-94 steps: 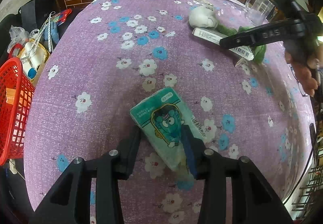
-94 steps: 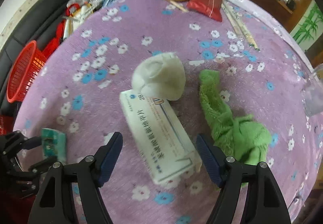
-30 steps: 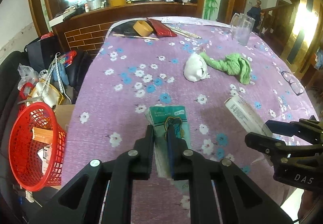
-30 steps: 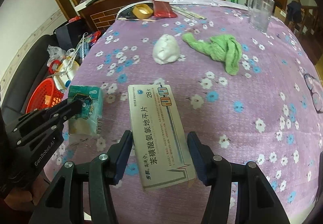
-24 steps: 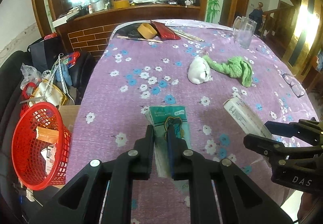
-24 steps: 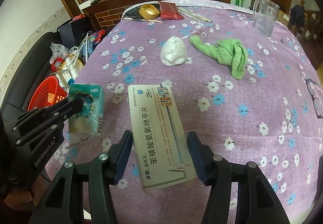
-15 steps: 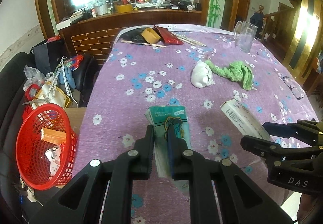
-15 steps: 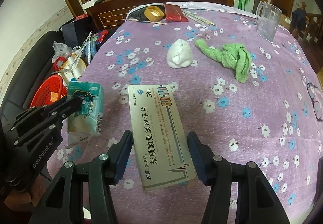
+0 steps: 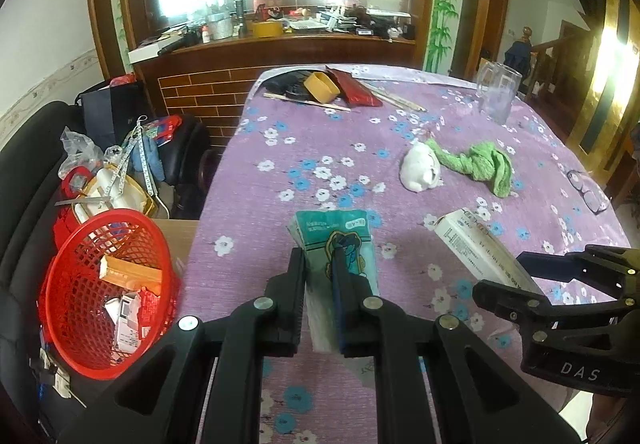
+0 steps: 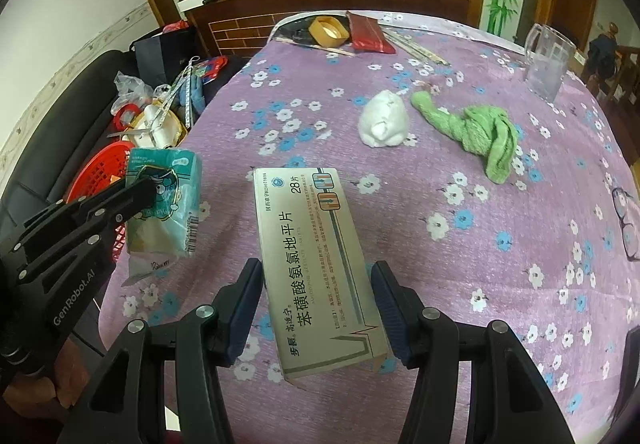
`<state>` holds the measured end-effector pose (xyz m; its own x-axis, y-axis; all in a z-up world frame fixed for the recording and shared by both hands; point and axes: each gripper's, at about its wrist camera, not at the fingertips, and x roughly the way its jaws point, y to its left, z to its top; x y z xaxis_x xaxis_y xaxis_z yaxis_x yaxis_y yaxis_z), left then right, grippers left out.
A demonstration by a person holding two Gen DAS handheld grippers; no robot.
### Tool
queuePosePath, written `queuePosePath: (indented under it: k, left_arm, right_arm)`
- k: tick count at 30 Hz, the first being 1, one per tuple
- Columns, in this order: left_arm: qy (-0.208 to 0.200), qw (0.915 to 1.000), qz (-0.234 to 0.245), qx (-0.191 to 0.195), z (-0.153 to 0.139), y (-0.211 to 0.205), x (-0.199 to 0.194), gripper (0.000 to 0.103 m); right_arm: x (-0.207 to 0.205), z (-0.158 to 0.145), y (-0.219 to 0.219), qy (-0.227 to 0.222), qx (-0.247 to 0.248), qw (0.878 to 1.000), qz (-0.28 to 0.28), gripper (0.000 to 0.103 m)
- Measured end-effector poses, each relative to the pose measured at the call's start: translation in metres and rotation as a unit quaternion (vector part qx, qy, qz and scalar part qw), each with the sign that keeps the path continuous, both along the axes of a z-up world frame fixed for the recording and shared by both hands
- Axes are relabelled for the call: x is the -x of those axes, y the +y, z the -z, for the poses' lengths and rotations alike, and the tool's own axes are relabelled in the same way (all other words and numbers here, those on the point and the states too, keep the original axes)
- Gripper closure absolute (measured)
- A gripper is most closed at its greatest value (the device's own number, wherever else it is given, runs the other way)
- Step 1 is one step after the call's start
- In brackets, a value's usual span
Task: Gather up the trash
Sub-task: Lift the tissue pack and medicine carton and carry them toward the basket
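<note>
Tissue pack (image 9: 340, 240) pinched tight in left gripper (image 9: 320, 284), held above the purple floral tablecloth (image 9: 320, 148). Medicine box (image 10: 316, 268) clamped in right gripper (image 10: 318, 308), also off the cloth. Red basket (image 9: 100, 284) w/ trash sits lower left, beside table edge.

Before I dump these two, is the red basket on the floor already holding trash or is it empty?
Holding trash. The red basket beside the table already contains an orange box and some white packets; much of its space looks free.
</note>
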<state>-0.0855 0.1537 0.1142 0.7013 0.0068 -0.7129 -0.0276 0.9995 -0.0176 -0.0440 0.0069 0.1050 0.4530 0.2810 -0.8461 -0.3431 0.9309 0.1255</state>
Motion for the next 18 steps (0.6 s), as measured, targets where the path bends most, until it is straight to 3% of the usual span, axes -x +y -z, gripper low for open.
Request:
queuePosePath:
  k: [18]
  left_arm:
    - [-0.007,0.9973,-0.072,0.006,-0.005,0.083,0.013,0.091]
  right_arm:
    - [-0.006,-0.002,0.085,0.001,0.004,0.998,-0.067,0.042]
